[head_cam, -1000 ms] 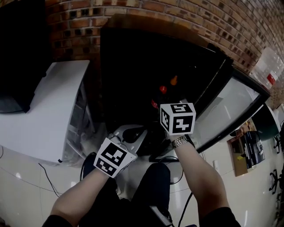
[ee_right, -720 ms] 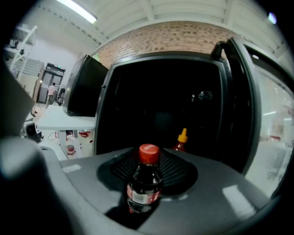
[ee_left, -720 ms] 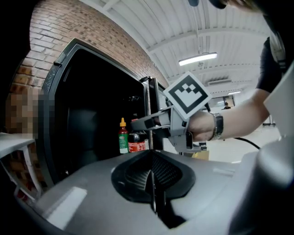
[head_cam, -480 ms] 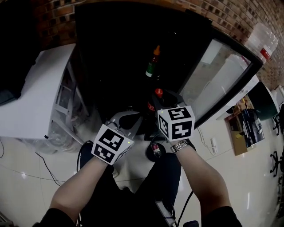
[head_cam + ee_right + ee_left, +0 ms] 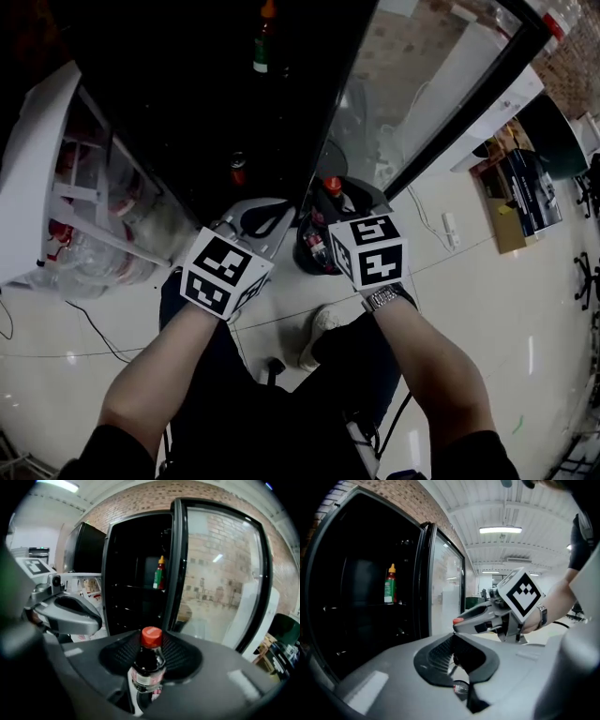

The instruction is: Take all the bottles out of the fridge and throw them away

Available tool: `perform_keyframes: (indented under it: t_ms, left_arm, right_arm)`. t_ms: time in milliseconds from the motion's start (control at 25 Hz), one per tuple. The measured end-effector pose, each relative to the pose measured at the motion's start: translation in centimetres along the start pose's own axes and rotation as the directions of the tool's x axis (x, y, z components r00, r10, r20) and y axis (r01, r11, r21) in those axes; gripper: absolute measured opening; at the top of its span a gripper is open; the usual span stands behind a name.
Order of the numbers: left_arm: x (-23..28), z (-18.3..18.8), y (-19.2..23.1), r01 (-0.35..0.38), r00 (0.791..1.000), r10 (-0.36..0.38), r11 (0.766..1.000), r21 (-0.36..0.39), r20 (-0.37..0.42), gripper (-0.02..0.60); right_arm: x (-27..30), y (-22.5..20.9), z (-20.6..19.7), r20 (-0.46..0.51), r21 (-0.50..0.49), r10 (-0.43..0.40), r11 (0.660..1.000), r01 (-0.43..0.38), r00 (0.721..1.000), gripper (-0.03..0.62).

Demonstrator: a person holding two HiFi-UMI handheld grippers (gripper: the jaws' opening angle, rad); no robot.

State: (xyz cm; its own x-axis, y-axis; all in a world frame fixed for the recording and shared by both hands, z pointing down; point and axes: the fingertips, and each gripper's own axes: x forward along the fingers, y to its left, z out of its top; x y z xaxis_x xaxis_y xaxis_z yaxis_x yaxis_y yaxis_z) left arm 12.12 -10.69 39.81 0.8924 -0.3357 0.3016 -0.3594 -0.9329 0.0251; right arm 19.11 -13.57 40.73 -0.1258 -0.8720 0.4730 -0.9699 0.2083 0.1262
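My right gripper (image 5: 328,199) (image 5: 151,657) is shut on a dark bottle (image 5: 147,663) with a red cap (image 5: 331,185), gripped at its neck and upright. It hangs just outside the open black fridge (image 5: 187,112), low over the floor. The left gripper (image 5: 267,216) (image 5: 454,657) is beside it on the left, its jaws together with nothing between them. A sauce bottle (image 5: 265,45) (image 5: 390,586) (image 5: 159,573) with an orange cap and green label stands on a fridge shelf. A second red-capped dark bottle (image 5: 238,169) stands low in the fridge.
The glass fridge door (image 5: 431,84) (image 5: 220,583) stands open to the right. A dark round container (image 5: 313,251) sits on the floor under the right gripper. A white rack (image 5: 80,211) with clear plastic stands left of the fridge. A cardboard box (image 5: 517,187) lies at right.
Both grippers have come down and back from the fridge opening, the right one carrying the bottle. The head view has tipped down, showing more floor and my legs.
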Motion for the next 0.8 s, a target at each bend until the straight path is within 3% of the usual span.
perform_keyframes:
  t_ms: [400, 800]
  left_arm:
    - [4.1, -5.9, -3.0, 0.059, 0.993, -0.063, 0.997, -0.047, -0.101, 0.005]
    - [4.1, -9.5, -1.4, 0.054, 0.986, -0.066, 0.995, -0.082, -0.150, 0.005]
  right_arm:
    - [1.8, -1.5, -12.7, -0.162, 0.056, 0.003, 0.998, 0.006, 0.987, 0.135]
    - [5.1, -1.0, -19.3, -0.293, 0.083, 0.006, 0.996, 0.019, 0.956, 0.137]
